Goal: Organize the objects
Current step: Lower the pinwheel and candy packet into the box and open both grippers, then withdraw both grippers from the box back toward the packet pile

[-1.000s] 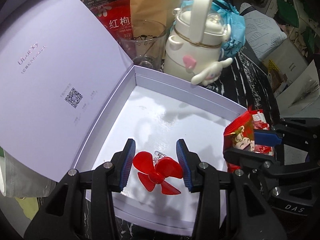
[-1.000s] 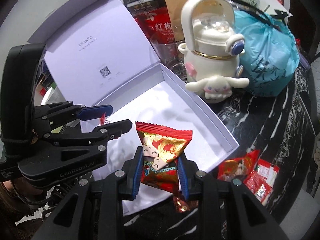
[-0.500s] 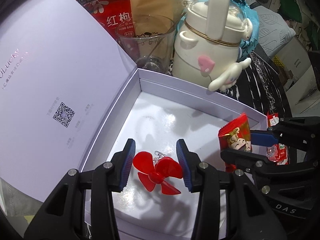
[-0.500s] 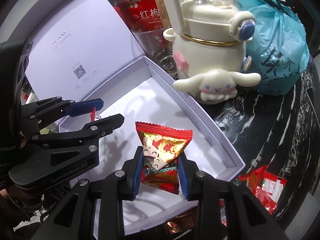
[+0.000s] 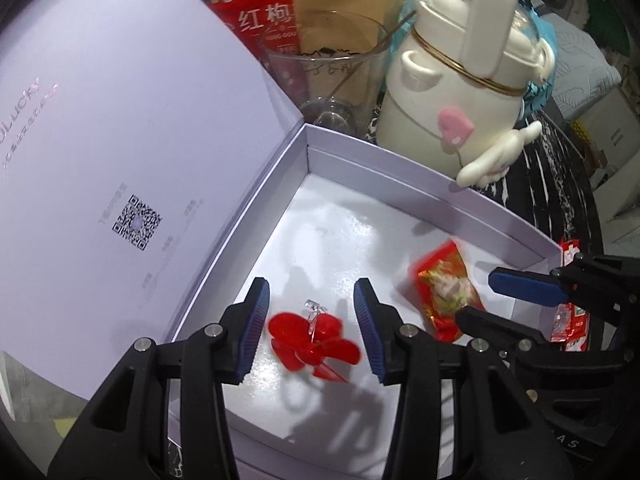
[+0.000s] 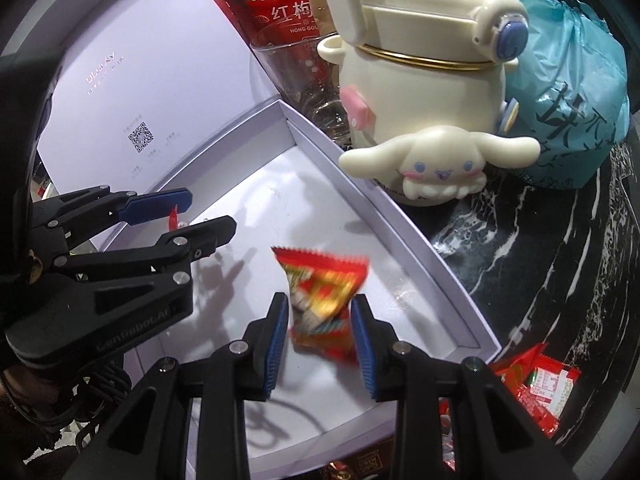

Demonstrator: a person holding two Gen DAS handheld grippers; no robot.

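Two open tongs, left tongs (image 5: pixel 312 316) around red propeller (image 5: pixel 314 340), right tongs (image 6: pixel 320 336) seemingly releasing blurred snack packet (image 6: pixel 324 300)

black plastic left gripper (image 5: pixel 311 312), right gripper (image 6: pixel 320 334), blue ribbed pads, silver screws

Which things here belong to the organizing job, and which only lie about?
Job: lavender box, red propeller, red snack packet, left tongs, right tongs.

Lying about: glass cup, cream bottle, blue bag, loose packets.
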